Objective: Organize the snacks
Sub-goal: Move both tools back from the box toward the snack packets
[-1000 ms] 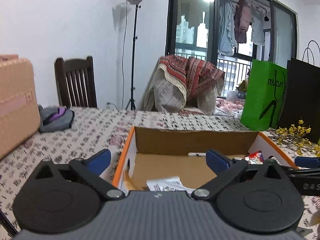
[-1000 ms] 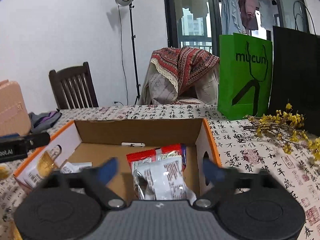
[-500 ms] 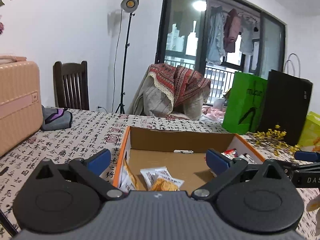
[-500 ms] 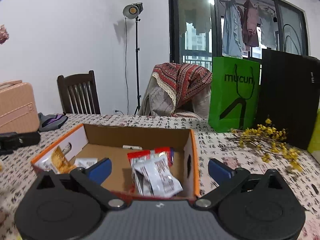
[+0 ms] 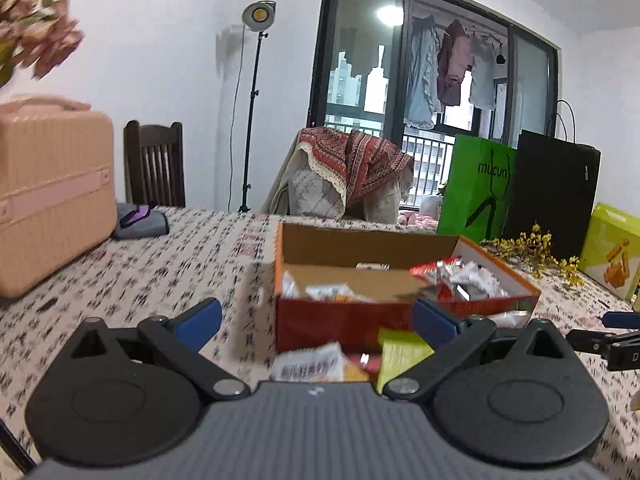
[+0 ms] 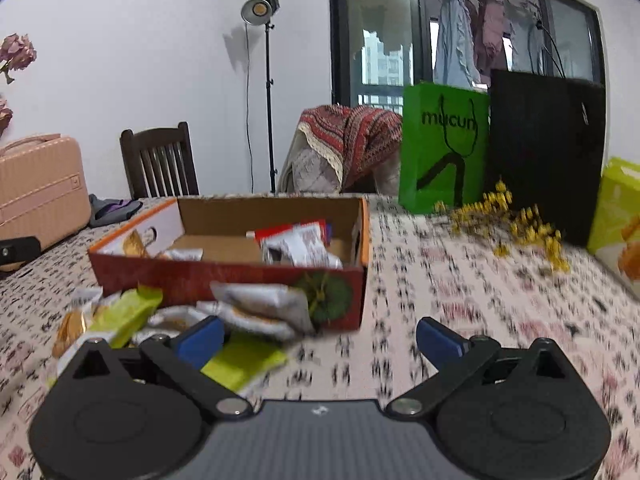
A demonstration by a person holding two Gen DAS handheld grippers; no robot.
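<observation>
An open red and orange cardboard box sits on the patterned tablecloth with several snack packets inside. Loose packets lie on the cloth in front of it: a white one, lime green ones and a white and orange one. My left gripper hovers open above the loose packets, nothing between its fingers. My right gripper is open too, low over the cloth at the box's front right corner, holding nothing. The right gripper's tip shows at the left wrist view's right edge.
A pink suitcase and a grey pouch stand at the left. A green bag, a black bag, yellow flowers and a lime box sit at the right. A chair stands behind the table.
Both grippers have pulled back from over the box towards the table's near side. The box's red front wall and the loose packets before it have come into view.
</observation>
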